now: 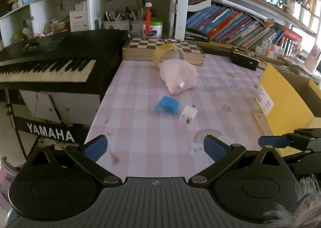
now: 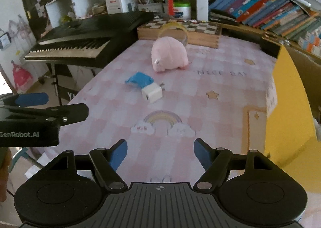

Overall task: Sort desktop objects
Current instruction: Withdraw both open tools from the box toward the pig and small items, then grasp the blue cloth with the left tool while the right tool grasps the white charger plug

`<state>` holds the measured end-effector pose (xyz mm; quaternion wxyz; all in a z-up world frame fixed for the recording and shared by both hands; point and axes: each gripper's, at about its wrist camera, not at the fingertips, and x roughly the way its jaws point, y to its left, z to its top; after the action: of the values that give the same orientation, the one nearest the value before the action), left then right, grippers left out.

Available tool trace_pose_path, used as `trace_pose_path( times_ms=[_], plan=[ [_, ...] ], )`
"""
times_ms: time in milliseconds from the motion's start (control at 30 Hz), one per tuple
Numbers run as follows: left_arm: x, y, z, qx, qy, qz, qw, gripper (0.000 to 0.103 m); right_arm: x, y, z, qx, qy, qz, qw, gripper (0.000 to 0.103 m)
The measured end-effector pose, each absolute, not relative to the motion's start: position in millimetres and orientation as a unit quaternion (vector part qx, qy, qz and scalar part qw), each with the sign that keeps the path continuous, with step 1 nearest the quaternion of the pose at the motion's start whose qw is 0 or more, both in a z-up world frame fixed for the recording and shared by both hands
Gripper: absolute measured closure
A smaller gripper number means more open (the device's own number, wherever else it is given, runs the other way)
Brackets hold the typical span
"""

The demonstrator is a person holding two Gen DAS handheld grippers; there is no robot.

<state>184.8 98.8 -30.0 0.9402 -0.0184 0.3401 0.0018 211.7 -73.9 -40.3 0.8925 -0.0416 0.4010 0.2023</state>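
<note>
On the pink checked desk mat lie a pink plush toy point(image 1: 178, 76) point(image 2: 169, 56), a small blue object point(image 1: 167, 105) point(image 2: 139, 80) and a white plug adapter point(image 1: 188, 115) point(image 2: 152, 93). A yellow tape roll point(image 1: 167, 53) point(image 2: 174, 31) stands behind the plush. My left gripper point(image 1: 155, 148) hovers open over the mat's near edge, well short of the blue object. My right gripper point(image 2: 160, 154) is open too, above the rainbow print, nothing between its fingers. The left gripper's fingers point(image 2: 32, 99) show at the left edge of the right wrist view.
A yellow box point(image 1: 284, 101) point(image 2: 289, 103) stands at the right of the desk. A wooden chessboard case point(image 1: 164, 50) point(image 2: 180, 29) lies at the back. A black keyboard point(image 1: 50, 63) point(image 2: 80, 39) borders the desk's left side. Shelves with books rise behind.
</note>
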Motion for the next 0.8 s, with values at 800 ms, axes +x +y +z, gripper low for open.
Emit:
trace_pose_path(
  times_ms=[800],
  plan=[
    [283.8,106.7,-36.0,0.002,0.365,0.056,0.929,0.0,313.6,-20.0,-88.3,-0.145,0.362,0.308,0.868,0.047]
  ],
)
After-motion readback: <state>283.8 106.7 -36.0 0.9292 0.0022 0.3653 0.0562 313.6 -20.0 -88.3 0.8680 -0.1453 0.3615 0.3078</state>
